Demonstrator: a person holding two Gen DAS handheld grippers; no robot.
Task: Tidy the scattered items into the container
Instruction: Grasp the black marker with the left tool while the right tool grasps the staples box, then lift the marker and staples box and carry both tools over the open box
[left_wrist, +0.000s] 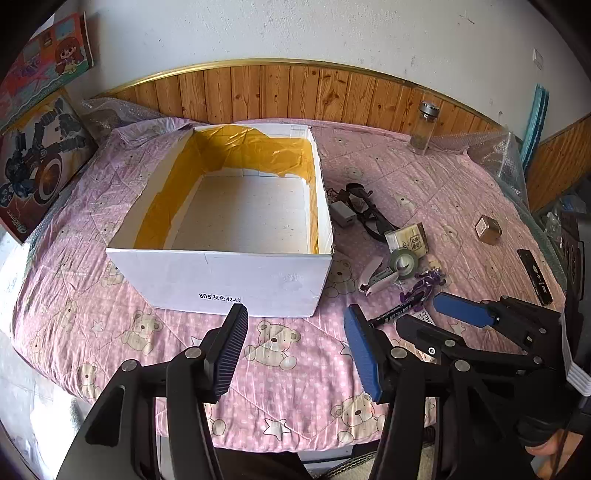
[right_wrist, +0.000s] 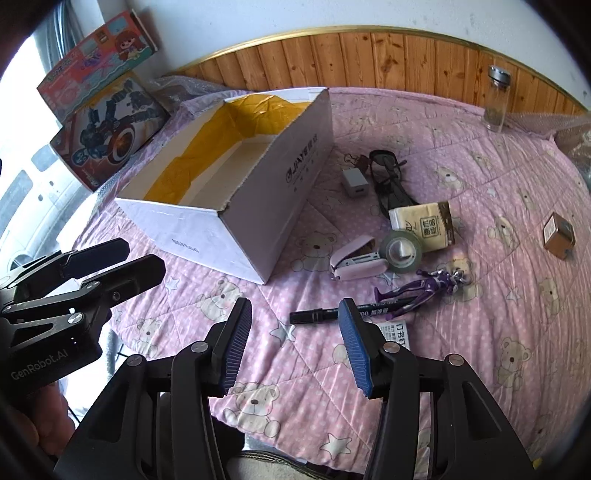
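Observation:
An empty white cardboard box (left_wrist: 221, 277) (right_wrist: 295, 166) with yellow lining stands on the pink bear quilt. To its right lie scattered items: black marker (right_wrist: 321, 314) (left_wrist: 391, 315), purple figurine (right_wrist: 421, 288), pink stapler (right_wrist: 354, 264) (left_wrist: 376, 277), tape roll (right_wrist: 400, 253), tissue pack (right_wrist: 424, 221), sunglasses (right_wrist: 388, 173), grey charger (right_wrist: 354, 182) and a small brown box (right_wrist: 557, 236). My left gripper (left_wrist: 295, 310) (right_wrist: 144, 253) hovers open before the box's near wall, holding nothing. My right gripper (right_wrist: 294, 302) (left_wrist: 419, 310) is open just short of the marker.
Two toy boxes (right_wrist: 107, 133) lean on the wall at the far left. A glass bottle (right_wrist: 496, 99) stands by the wood panelling at the back right. A black flat device (left_wrist: 533, 275) lies near the quilt's right edge. Bubble wrap (left_wrist: 495, 147) sits at the back corner.

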